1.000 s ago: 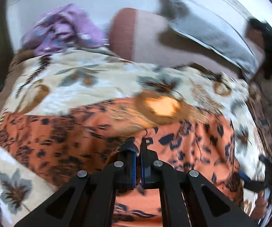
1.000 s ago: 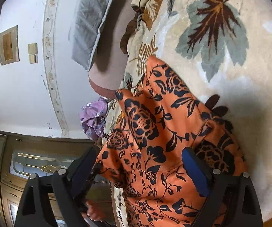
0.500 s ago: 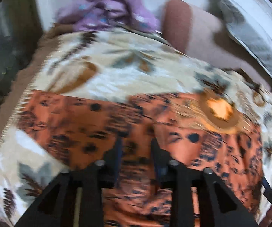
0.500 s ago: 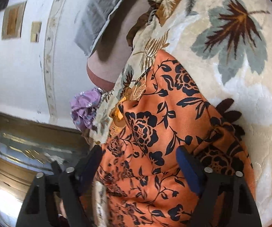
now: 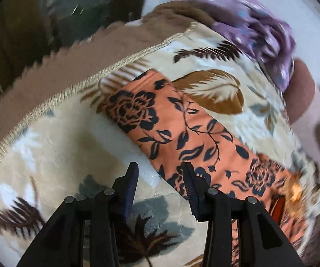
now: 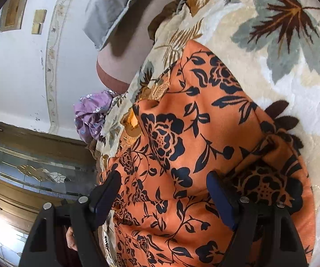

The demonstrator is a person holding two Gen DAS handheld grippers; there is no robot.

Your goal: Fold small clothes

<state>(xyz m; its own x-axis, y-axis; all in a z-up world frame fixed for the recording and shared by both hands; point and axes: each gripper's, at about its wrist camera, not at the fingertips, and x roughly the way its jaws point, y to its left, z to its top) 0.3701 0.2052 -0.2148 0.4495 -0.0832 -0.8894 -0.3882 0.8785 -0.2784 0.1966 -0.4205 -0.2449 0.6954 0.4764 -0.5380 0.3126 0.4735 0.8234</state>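
a second ago your left gripper [image 5: 158,183] was pinched shut on the orange garment [image 5: 182,131]; now its jaws stand apart with nothing between them, and it has swung to face the left end of the cloth. your right gripper [image 6: 163,192] was open a second ago and is open now, hanging over the same garment with cloth lying under the gap between its fingers but not pinched. so both tongs are empty. i judge that a fold has just been laid down and let go, and that the next grasp is not yet begun.

the orange garment [image 6: 204,133] is thin, smooth cloth printed with dark navy roses and leaves. in the left wrist view it lies as a long flat band running diagonally across a cream blanket [image 5: 59,146] patterned with grey and brown leaves, its left end squared off and near the blanket's corded edge. in the right wrist view the cloth is less tidy: soft ridges run through it, a gold trimmed patch [image 6: 157,89] shows at its far edge, and the end nearest the right finger is bunched.

a crumpled purple garment [image 5: 260,31] sits at the far edge of the blanket, well apart from the orange one.
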